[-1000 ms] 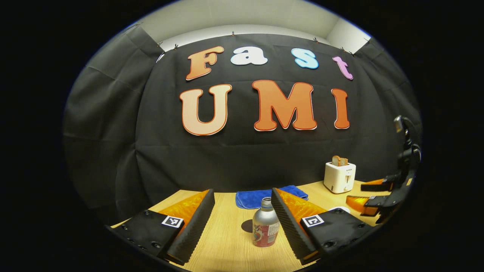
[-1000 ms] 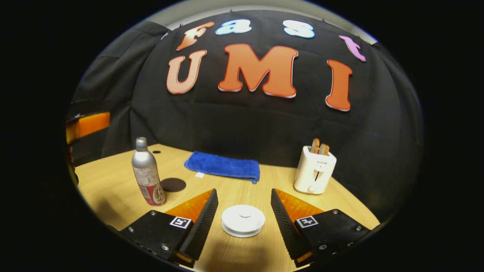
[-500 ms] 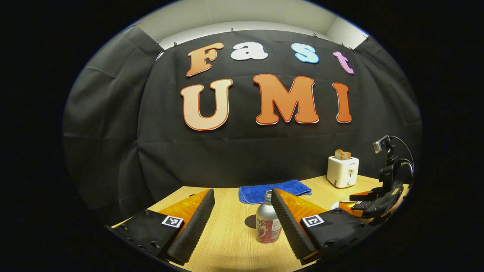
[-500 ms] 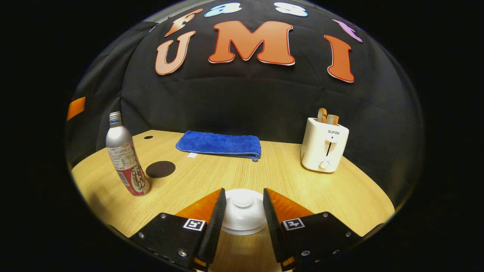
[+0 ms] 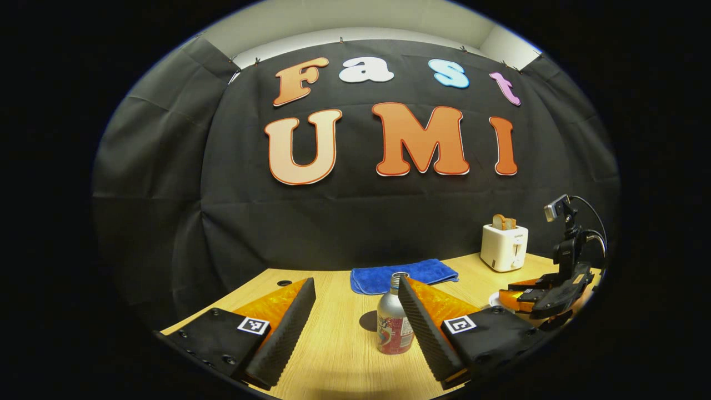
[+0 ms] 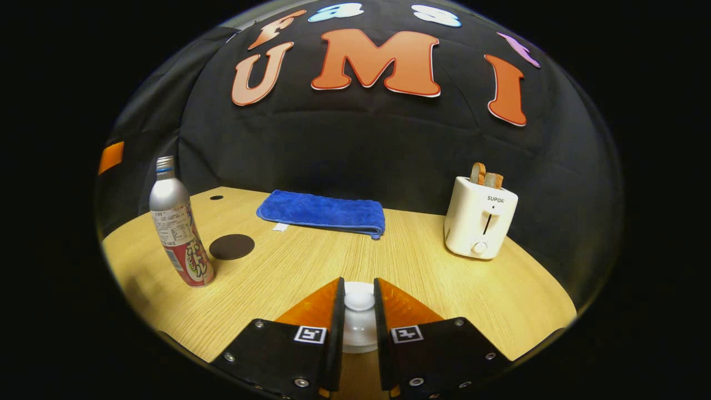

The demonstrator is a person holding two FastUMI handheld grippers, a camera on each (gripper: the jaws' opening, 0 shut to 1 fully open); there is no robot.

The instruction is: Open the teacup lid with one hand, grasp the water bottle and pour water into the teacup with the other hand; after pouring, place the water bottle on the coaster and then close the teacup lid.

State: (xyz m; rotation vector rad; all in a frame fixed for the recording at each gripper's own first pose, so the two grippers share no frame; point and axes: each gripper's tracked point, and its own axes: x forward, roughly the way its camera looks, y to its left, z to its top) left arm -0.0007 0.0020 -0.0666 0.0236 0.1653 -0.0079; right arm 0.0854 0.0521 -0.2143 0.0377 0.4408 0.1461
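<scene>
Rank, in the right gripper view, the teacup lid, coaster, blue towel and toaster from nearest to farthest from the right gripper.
1. Teacup lid, between the right gripper's fingers.
2. Coaster, left, mid-table.
3. Toaster, right, and blue towel, back centre: too close to call.

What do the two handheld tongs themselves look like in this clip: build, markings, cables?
Both are wedge-shaped. In the left gripper view, the left tongs show ribbed inner faces, translucent textured side panels, and dark screwed base plates, each bearing a square black-and-white marker. The right tongs are built the same way. Seen farther off in the left gripper view, the right tongs carry a small camera on a black post with a thin looping cable.
</scene>
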